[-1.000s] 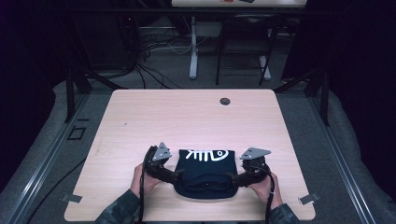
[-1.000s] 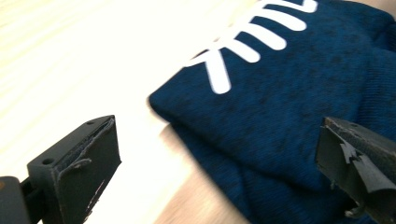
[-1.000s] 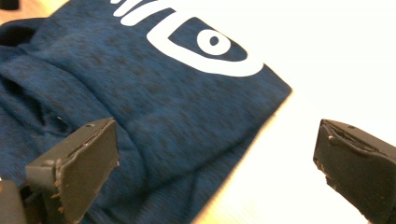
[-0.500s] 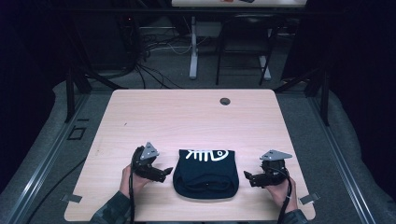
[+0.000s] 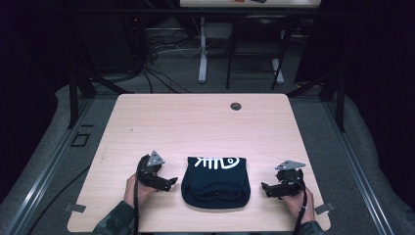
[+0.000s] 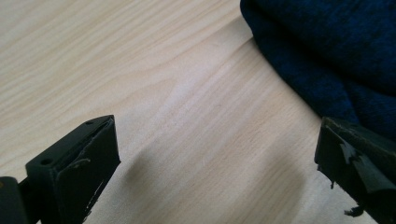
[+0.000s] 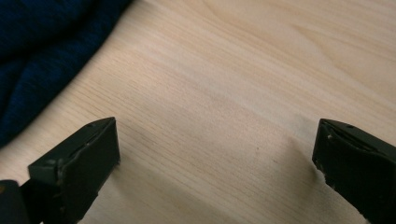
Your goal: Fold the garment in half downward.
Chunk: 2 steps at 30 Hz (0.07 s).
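Snagging is the main risk: the left gripper [image 5: 169, 182] sits just beside the folded dark garment [image 5: 216, 180], and one jaw in the left gripper view lies right against the fabric edge, possibly brushing it. A careless sweep there could drag the fold open. Both pairs of jaws stand wide apart, holding nothing, over bare wood. The right gripper [image 5: 266, 187] rests near the garment's other side, clear of it. The garment lies folded between them at the near edge of the table [image 5: 195, 122], white fishbone print [image 5: 214, 161] facing up.
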### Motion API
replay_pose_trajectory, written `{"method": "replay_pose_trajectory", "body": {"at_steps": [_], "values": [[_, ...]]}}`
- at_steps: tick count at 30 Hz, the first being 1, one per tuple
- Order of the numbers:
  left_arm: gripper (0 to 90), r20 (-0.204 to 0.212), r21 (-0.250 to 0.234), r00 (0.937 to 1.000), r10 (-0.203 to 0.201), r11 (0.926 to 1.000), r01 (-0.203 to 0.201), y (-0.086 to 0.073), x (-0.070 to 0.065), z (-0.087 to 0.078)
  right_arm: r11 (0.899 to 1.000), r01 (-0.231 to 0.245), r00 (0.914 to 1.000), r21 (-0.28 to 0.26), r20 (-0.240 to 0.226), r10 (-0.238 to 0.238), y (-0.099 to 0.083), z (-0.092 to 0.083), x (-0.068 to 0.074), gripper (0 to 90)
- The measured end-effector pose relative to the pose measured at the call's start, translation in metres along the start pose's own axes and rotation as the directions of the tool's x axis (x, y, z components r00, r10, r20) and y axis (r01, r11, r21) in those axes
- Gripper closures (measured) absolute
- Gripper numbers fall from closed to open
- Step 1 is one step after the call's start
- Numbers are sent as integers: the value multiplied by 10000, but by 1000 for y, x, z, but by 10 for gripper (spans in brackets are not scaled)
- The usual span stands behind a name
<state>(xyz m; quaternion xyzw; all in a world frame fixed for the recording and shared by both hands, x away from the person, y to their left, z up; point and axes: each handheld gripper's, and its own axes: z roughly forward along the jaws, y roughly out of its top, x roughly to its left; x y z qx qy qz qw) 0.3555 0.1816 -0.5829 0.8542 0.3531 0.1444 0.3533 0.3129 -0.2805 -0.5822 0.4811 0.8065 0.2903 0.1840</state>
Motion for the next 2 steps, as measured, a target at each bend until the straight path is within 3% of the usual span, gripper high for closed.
{"method": "replay_pose_trajectory", "body": {"at_steps": [2], "values": [[0, 9, 14, 10000, -66, 10000, 66, -1, 1, 2, 9999, -118, 9999, -103, -28, 118, -1, 1, -2, 0]]}}
